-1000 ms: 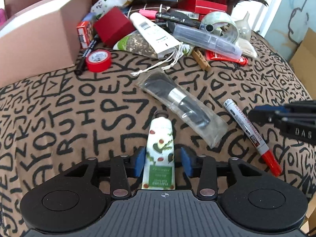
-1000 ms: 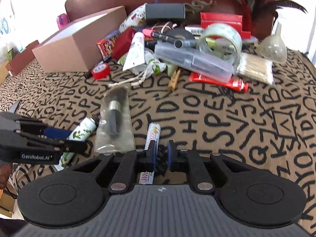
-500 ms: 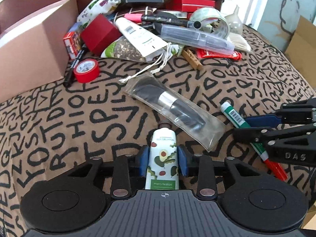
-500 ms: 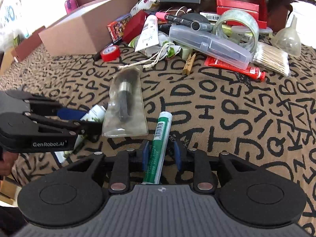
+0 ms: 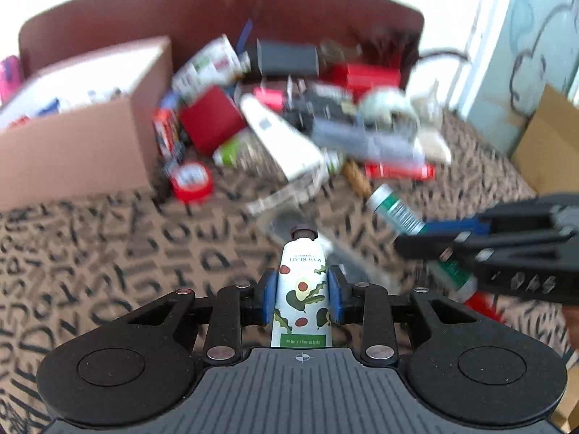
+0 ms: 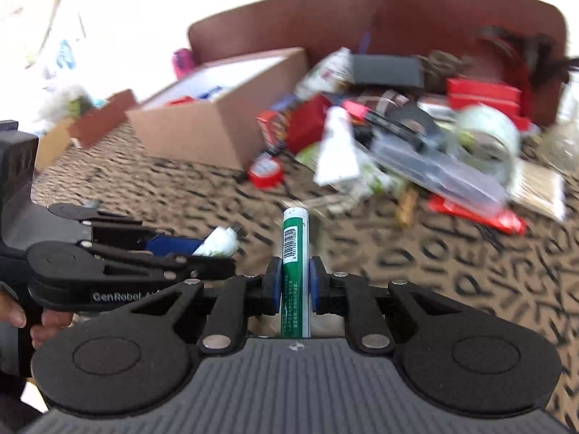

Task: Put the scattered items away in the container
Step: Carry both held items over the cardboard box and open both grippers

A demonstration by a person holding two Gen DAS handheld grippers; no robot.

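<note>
Bare cloth before box edge

"GenRobot.AI" in white on the left gripper, lower left of the right wrist view, barcode on the green marker, centre

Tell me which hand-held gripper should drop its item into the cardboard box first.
Probably left: the left hand-held gripper grips the hand cream tube on the cardboard box side.

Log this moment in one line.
left gripper: closing on white avocado-print tube | right gripper: closing on green marker | cardboard box: ahead
</note>
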